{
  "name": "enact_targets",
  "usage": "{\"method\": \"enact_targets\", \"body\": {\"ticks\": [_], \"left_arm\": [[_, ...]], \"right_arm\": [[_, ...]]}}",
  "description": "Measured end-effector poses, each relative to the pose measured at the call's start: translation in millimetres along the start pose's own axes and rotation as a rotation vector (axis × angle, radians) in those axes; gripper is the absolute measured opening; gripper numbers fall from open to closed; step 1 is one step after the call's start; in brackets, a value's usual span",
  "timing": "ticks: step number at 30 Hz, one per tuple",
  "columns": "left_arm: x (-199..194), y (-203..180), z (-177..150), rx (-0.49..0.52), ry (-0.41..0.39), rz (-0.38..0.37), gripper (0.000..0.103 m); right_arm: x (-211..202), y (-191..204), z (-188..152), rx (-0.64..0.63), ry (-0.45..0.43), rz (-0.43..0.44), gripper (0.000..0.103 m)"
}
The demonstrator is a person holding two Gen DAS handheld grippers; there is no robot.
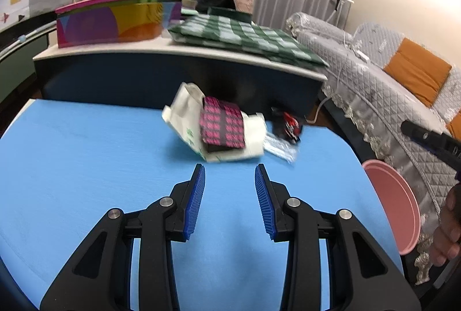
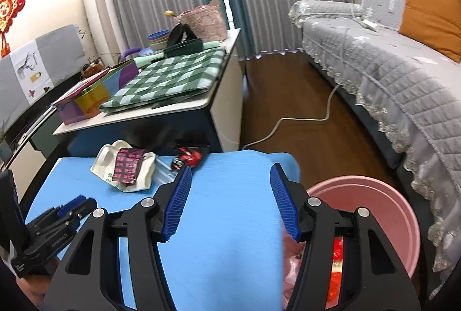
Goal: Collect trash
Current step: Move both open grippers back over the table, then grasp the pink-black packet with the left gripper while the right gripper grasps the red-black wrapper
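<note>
Your left gripper (image 1: 230,175) hovers low over the blue tabletop (image 1: 86,167), its fingers apart and holding nothing. Straight ahead of those fingers, just beyond their tips, lies the trash: a crumpled white paper bag (image 1: 184,120) with a pink-and-black patterned packet (image 1: 222,123) resting on top of it. To the right of the bag, touching or nearly touching it, lies a clear wrapper (image 1: 281,148), and behind that a small black-and-red packet (image 1: 288,122) near the far edge. The pile runs roughly left to right across your line of reach, so the left fingers face its long side. Further right, your right gripper (image 2: 230,175) is held over the right edge of the tabletop, fingers also apart and empty. From there the pile lies forward and to the left, well apart from the fingertips. Below and right of it, off the tabletop, stands the pink bin (image 2: 403,213), which already holds some red and pink trash (image 2: 335,267). By my judgement, the left gripper is the nearer one to the bag, and the right is nearer the bin.
</note>
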State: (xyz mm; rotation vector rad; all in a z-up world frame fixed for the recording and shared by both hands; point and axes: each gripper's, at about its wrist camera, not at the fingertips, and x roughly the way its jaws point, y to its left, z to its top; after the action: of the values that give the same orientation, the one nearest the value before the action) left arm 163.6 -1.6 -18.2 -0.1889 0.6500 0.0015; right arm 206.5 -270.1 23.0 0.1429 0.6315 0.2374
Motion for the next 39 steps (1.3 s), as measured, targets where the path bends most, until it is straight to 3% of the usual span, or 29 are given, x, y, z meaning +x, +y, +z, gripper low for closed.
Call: {"method": "enact_targets", "body": {"ticks": [4,7,15,19,25,33,36,37,39], "left_arm": [[9.7,2.4,11.5,-0.020,-0.017,0.006,0.037],[18.3,-0.6,21.6,-0.006,-0.023,0.018,0.044],[54.9,3.7,40.0,-0.037,0.011,0.052,0.053],[72.4,1.4,42.0,-0.036,0.056,0.056,0.066],[94.5,6.4,38.4,-0.046,0.126,0.078,0.067],[101.4,12.7,44.8,-0.067,0.142,0.062,0.064],[105.7,10.2,43.1,-0.063,0.156,0.050,0.051],[106.0,9.3,42.2,-0.060,0.158,0.054,0.051],[104.7,8.8,42.0,-0.060,0.156,0.059,0.050]], "right_arm": [[21.8,13.6,2.9,0.001,0.007,0.025,0.057],[38.2,18.1,6.8,0.035,0.014,0.038,0.057],[89.9,28.0,20.0,0.114,0.074,0.030,0.060],[117.2,35.0,19.4,0.119,0.118,0.033,0.071],[155.6,41.2,8.1,0.137,0.197,0.033,0.073],[181.8,52.3,7.6,0.124,0.246,0.021,0.075],[182.1,53.7,8.6,0.116,0.244,0.008,0.066],[181.7,53.8,8.5,0.114,0.244,0.000,0.057],[181.6,52.8,8.3,0.110,0.248,0.001,0.049]]}}
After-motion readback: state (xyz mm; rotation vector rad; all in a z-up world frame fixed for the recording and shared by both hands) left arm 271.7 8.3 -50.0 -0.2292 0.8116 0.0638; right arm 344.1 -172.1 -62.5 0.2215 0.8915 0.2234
